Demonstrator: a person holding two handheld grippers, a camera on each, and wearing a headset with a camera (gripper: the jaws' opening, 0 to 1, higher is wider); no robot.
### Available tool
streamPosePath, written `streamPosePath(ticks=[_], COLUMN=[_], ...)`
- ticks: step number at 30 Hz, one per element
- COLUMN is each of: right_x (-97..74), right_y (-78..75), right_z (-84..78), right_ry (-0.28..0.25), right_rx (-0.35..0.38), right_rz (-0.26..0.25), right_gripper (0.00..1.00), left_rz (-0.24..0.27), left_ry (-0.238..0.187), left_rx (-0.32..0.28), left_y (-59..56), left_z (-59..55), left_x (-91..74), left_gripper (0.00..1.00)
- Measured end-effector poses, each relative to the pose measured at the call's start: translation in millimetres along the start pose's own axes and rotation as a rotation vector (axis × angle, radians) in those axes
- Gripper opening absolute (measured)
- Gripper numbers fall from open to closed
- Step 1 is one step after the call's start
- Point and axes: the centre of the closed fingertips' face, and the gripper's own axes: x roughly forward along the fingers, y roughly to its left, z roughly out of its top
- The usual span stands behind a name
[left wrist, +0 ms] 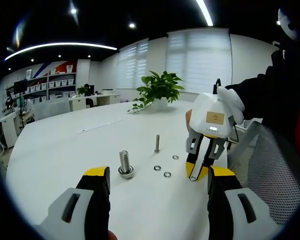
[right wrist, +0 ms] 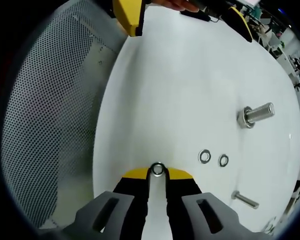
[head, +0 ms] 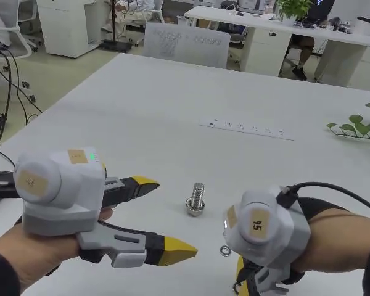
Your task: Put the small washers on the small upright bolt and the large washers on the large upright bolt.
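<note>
Now the right tool (right wrist: 158,175) pinches a washer (right wrist: 158,169) by the worktop's (right wrist: 155,75) near edge; the left tool (head: 166,216) gapes wide beside the large upright bolt (head: 197,198).

the white table (head: 148,111) carries a large upright bolt (head: 197,198), a thin small upright bolt (left wrist: 157,143), loose washers (left wrist: 167,174) lying flat near both, a power strip (head: 245,129) farther off, and a potted plant (left wrist: 157,90).

The head view's lower edge partly cuts off the right hand-held gripper (head: 239,279).
</note>
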Motion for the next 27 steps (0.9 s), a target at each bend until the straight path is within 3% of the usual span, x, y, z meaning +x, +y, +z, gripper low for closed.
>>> streamPosePath(ticks=[27], right_x=[-0.2], right_y=[0.1], right_z=[-8.8], right_ry=[0.020], right_rx=[0.052], right_rz=[0.000], right_gripper=[0.12], left_rz=[-0.008], left_ry=[0.009], left_rx=[-0.001], left_y=[-3.6], left_z=[-2.5], left_x=[1.8], left_gripper=[0.79])
